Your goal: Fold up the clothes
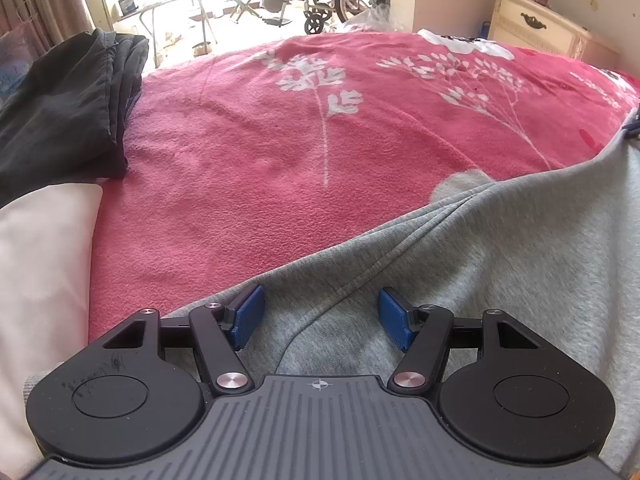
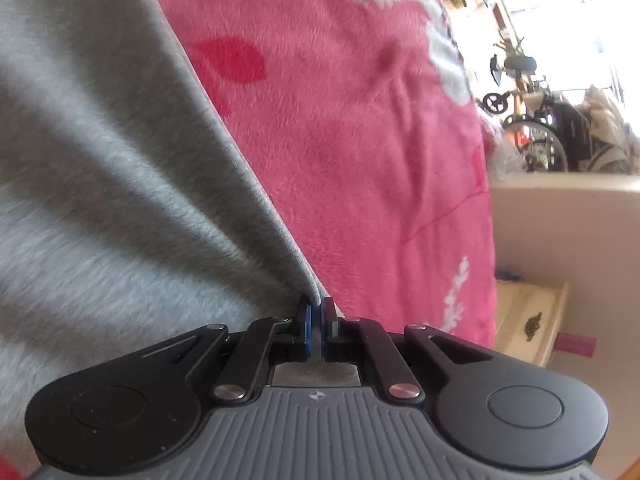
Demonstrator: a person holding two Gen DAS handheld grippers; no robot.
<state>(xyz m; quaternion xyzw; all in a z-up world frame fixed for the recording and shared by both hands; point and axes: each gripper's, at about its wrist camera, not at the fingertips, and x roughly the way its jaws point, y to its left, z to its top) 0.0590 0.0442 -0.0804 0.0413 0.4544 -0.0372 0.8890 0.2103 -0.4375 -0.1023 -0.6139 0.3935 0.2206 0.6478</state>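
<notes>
Now, through the left wrist camera, the left gripper [image 1: 321, 317] is hovering with its blue pads [image 1: 249, 317] spread wide over the grey garment [image 1: 500, 264], pinching nothing. That garment is lying across the pink blanket [image 1: 280, 140] from six toward three o'clock, its far end running out of frame. Dark folded clothes [image 1: 68, 108] are sitting at ten o'clock, a white fabric [image 1: 44, 260] below them, both cut off.

Through the right wrist camera, the right gripper [image 2: 317, 322] is pinching the grey garment's edge, jaws pressed together on it. Everything here is looking blurred; the wheelchair [image 2: 548, 136] at two o'clock is barely readable.

Grey garment [image 1: 500, 264] (creased) across pink blanket [image 1: 280, 140].
</notes>
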